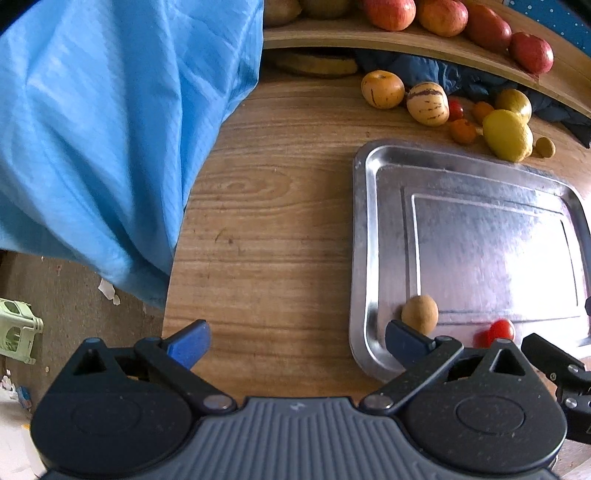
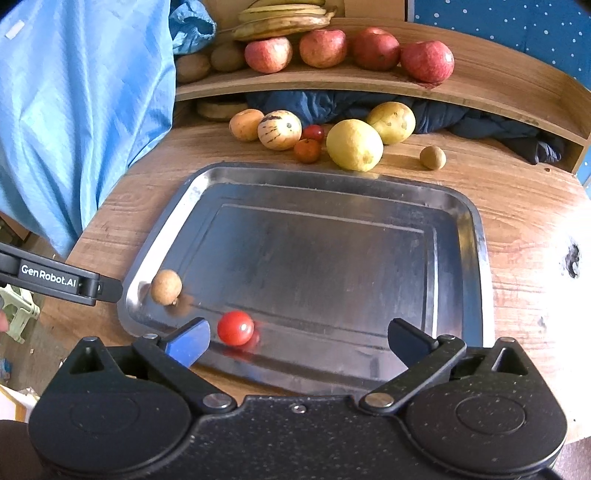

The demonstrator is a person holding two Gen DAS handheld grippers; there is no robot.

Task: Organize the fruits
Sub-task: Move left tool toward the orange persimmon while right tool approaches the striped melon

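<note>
A steel tray [image 2: 461, 206] lies on the wooden table and also shows in the left wrist view [image 1: 369, 229]. On it sit a small brown round fruit [image 2: 166, 287] [image 1: 420, 314] and a cherry tomato [image 2: 235, 327] [image 1: 501, 329], both near the front left corner. My right gripper [image 2: 297, 338] is open and empty, just in front of the tomato. My left gripper [image 1: 295, 341] is open and empty over the table, left of the tray. Loose fruits lie behind the tray: a yellow lemon [image 2: 354, 144], a striped melon [image 2: 279, 130], an orange fruit [image 2: 245, 124].
A raised wooden shelf [image 2: 480, 92] at the back holds red apples [image 2: 427, 61], bananas [image 2: 284, 18] and kiwis. Dark cloth [image 2: 480, 125] lies under it. A blue sheet [image 1: 110, 129] hangs at the left table edge. A small brown fruit [image 2: 432, 157] sits apart at right.
</note>
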